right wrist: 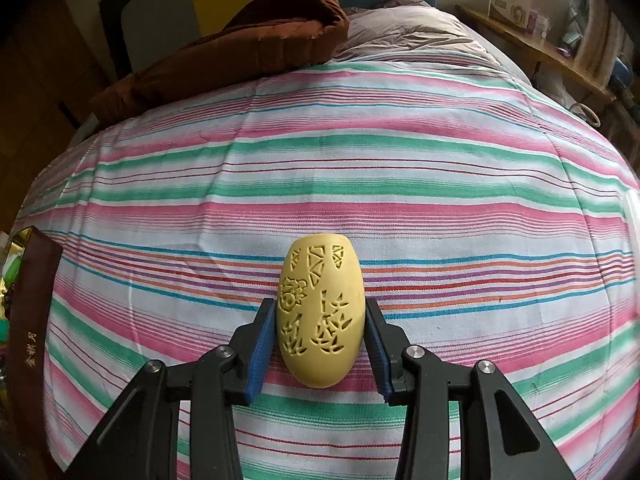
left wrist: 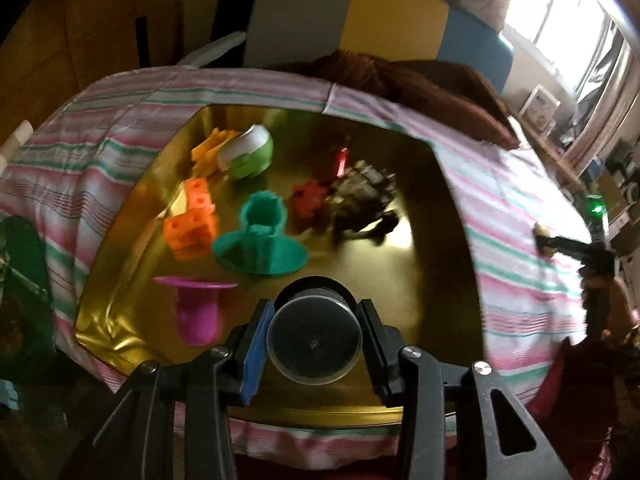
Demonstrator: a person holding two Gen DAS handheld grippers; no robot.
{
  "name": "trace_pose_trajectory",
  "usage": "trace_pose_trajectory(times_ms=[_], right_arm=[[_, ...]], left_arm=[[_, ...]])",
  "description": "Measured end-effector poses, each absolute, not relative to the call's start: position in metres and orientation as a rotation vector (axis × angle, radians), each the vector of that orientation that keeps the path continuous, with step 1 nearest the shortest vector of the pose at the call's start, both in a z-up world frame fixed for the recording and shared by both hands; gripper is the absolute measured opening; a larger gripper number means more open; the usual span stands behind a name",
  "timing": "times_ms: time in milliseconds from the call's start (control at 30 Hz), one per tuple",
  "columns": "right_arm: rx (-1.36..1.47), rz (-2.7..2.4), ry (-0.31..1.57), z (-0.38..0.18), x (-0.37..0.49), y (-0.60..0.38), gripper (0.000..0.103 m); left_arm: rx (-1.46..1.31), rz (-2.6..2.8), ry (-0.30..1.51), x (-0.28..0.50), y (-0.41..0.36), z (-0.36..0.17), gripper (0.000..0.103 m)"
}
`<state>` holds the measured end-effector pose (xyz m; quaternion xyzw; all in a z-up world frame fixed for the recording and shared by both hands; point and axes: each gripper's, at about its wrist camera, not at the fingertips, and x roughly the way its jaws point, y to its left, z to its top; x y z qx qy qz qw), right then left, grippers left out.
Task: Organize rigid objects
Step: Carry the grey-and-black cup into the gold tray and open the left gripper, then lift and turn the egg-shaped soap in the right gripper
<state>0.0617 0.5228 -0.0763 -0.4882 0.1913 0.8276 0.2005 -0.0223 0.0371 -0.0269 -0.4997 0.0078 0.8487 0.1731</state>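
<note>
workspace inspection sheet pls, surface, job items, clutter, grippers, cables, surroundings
surface: striped sheet over a bed; gold tray lies on it.
job's things: in the tray, orange blocks, a teal flanged piece, a magenta flanged piece, a green and white ball, a red piece and a dark figure; a dark cylinder and a yellow carved egg in the grippers.
clutter: brown quilted cloth at the far edge of the bed.
grippers: left gripper shut on the cylinder above the tray; right gripper shut on the egg over the sheet.
cables: nothing seen.
surroundings: window, shelf with boxes.
</note>
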Motion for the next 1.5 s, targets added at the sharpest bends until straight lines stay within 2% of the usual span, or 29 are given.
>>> trace_pose_trajectory(times_ms=[233, 533, 700, 867, 1067, 1333, 1400, 1500], right_arm=[[-1.358, 2.312, 0.526, -0.076, 0.063, 0.522, 0.043], [-1.348, 2.312, 0.55, -0.075, 0.064, 0.523, 0.043], [-1.336, 2.337, 0.652, -0.073, 0.068, 0.528, 0.043], [-1.321, 2.362, 0.786, -0.07, 0.071, 0.531, 0.043], [-1.332, 2.382, 0.86, -0.065, 0.077, 0.515, 0.042], [-1.34, 2.438, 0.816, -0.056, 0.084, 0.474, 0.041], [-1.344, 2.465, 0.793, -0.054, 0.085, 0.46, 0.037], [-1.336, 2.481, 0.761, -0.052, 0.085, 0.448, 0.037]], left_arm=[[-1.432, 2.457, 0.088, -0.026, 0.03, -0.031, 0.044], [-1.23, 2.578, -0.17, -0.01, 0.007, 0.0, 0.045], [-1.118, 2.564, -0.228, 0.003, 0.016, 0.007, 0.046], [-1.133, 2.515, -0.194, 0.006, 0.031, 0.0, 0.046], [-1.119, 2.483, -0.203, 0.01, 0.035, -0.002, 0.046], [-1.092, 2.465, -0.221, 0.015, 0.032, -0.001, 0.046], [-1.099, 2.451, -0.22, 0.015, 0.033, -0.003, 0.046], [-1.099, 2.443, -0.221, 0.017, 0.033, -0.004, 0.046]])
